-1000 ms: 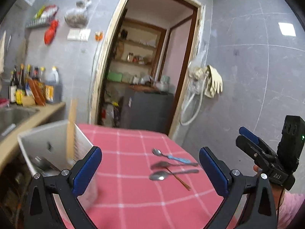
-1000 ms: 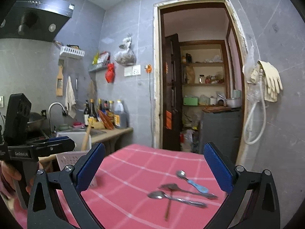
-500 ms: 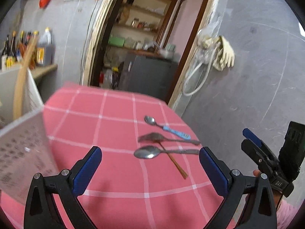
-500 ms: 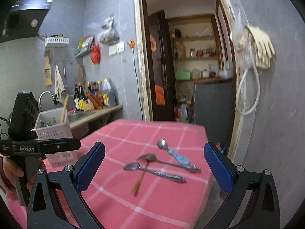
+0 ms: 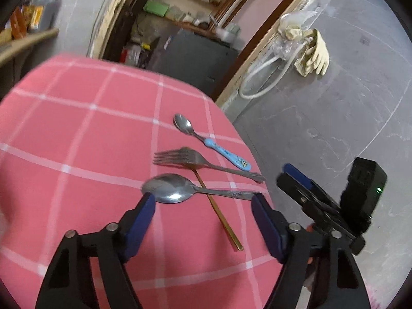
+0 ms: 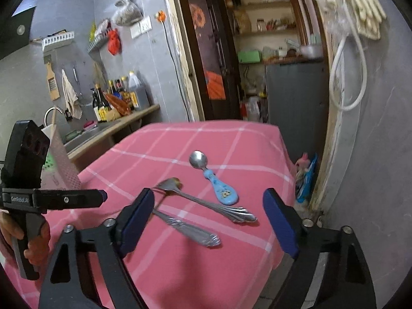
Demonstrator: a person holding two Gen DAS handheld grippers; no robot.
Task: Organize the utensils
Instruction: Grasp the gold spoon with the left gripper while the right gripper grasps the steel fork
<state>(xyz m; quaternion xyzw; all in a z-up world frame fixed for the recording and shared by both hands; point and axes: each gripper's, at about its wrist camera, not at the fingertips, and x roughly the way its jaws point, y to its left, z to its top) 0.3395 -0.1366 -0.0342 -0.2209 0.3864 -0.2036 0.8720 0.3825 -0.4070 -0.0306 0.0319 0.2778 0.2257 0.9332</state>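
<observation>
Several utensils lie on the pink checked tablecloth point(image 5: 77, 141): a large steel spoon point(image 5: 170, 189), a steel fork point(image 5: 185, 158), a blue-handled small spoon point(image 5: 206, 141) and a thin gold utensil point(image 5: 219, 211) under the spoon and fork. My left gripper point(image 5: 203, 208) is open and empty, its tips either side of the large spoon, just above it. My right gripper point(image 6: 208, 213) is open and empty, over the handles of the large spoon point(image 6: 190, 229) and fork point(image 6: 206, 200). The blue-handled spoon point(image 6: 219, 185) lies beyond.
A white perforated utensil basket point(image 6: 61, 164) stands at the table's left side, partly behind the left gripper body point(image 6: 31, 195). The table's right edge point(image 6: 288, 170) drops off near a grey wall and doorway. A kitchen counter with bottles point(image 6: 116, 97) is at the far left.
Both grippers have tilted down and moved closer to the utensils. The white basket has slid out of the left wrist view.
</observation>
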